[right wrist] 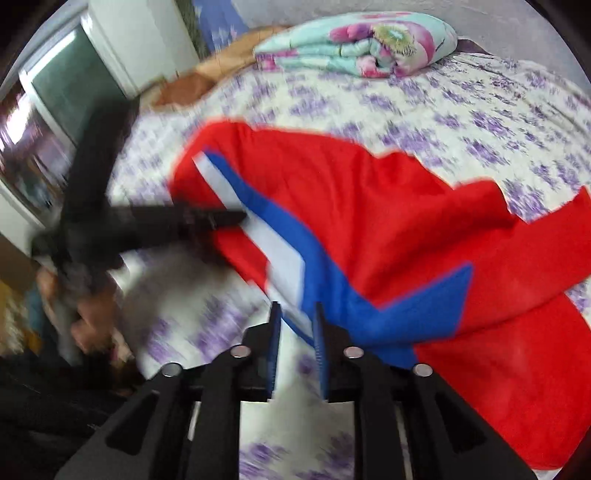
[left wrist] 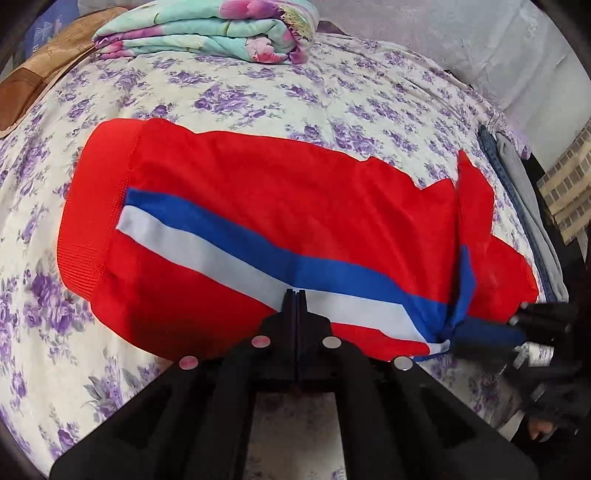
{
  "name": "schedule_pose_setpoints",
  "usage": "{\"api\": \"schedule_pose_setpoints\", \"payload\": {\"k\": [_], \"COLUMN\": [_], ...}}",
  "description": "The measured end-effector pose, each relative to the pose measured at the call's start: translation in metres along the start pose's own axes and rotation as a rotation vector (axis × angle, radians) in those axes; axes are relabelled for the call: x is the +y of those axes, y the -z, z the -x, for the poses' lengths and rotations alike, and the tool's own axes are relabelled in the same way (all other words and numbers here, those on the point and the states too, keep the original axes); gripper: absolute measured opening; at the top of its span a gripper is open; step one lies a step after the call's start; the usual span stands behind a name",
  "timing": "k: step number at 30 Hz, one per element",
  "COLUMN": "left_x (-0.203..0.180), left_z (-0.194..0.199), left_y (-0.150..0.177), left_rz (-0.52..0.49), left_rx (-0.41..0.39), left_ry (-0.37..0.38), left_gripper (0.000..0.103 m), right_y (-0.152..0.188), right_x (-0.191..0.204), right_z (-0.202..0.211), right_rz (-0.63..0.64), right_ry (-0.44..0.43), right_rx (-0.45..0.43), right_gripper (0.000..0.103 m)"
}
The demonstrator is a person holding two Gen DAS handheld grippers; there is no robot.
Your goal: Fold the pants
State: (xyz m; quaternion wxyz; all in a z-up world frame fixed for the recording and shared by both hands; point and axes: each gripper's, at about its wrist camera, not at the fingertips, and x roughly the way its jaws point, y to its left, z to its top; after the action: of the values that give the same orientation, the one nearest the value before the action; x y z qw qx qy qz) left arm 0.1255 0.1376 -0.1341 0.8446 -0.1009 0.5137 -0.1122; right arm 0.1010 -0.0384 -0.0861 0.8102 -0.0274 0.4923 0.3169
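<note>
No brand or readable writing shows on anything; a small white label on the right gripper (left wrist: pixel 461 338) is too blurred to read. The red pants (left wrist: pixel 258 206), soft knit with a ribbed waistband and a blue-and-white side stripe, lie spread on the bed directly ahead of both tools. The left gripper (left wrist: pixel 294 295) has its black fingers pressed together, their tips resting over the white stripe; whether they pinch any cloth cannot be told. The right gripper's blue-padded fingers stand a narrow gap apart, with the stripe's bunched edge between them, and in the left wrist view cloth gathers at its tip. Beyond the pants, a purple-flowered bedsheet (left wrist: pixel 295 96) carries a folded floral quilt (left wrist: pixel 207 33) at the far edge.
</note>
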Motion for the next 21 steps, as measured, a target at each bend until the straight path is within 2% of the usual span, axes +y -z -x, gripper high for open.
{"api": "schedule_pose_setpoints", "payload": {"k": [2,5,6,9,10,11,12,13,15,18,20,21], "left_x": [0.003,0.004,0.006,0.011,0.012,0.013,0.013,0.013,0.012,0.008,0.007,0.007], "left_z": [-0.001,0.000,0.001,0.003,0.003,0.002,0.002,0.002,0.002,0.002,0.003,0.003], "left_y": [-0.001,0.001,0.003,0.008,0.007,0.008,0.008,0.008,0.009,0.011,0.012,0.012], "left_rz": [0.009,0.002,-0.002,-0.008,-0.009,-0.008,-0.008,-0.011,-0.015,-0.031,-0.039,-0.040], "left_rx": [0.001,-0.005,-0.012,-0.033,-0.036,-0.037,-0.041,-0.044,-0.052,-0.063,-0.070,-0.071], "left_ry": [0.019,0.042,0.057,0.082,0.089,0.094,0.100,0.103,0.101,0.078,0.068,0.068], "left_gripper": [0.001,0.001,0.001,0.001,0.001,0.001,0.001,0.001,0.002,0.001,0.002,0.001], "right_y": [-0.007,-0.003,-0.001,-0.013,-0.024,-0.034,-0.047,-0.061,-0.081,-0.109,-0.110,-0.110], "right_x": [0.006,0.005,0.005,0.002,-0.007,-0.016,-0.030,-0.051,-0.092,-0.183,-0.230,-0.248], "right_z": [-0.016,-0.061,-0.064,-0.049,-0.031,-0.016,0.001,0.019,0.038,0.044,0.036,0.028], "right_rz": [0.017,-0.014,-0.018,-0.057,-0.091,-0.109,-0.144,-0.207,-0.310,-0.499,-0.607,-0.653], "right_ry": [0.027,0.045,0.051,0.056,0.039,0.059,0.120,0.199,0.298,0.525,0.599,0.608], "right_rx": [0.017,0.144,0.135,0.187,0.166,0.135,0.101,0.073,0.057,0.128,0.199,0.233], "right_gripper": [0.009,0.009,0.009,0.011,0.011,0.011,0.018,0.035,0.047,0.047,0.047,0.046]}}
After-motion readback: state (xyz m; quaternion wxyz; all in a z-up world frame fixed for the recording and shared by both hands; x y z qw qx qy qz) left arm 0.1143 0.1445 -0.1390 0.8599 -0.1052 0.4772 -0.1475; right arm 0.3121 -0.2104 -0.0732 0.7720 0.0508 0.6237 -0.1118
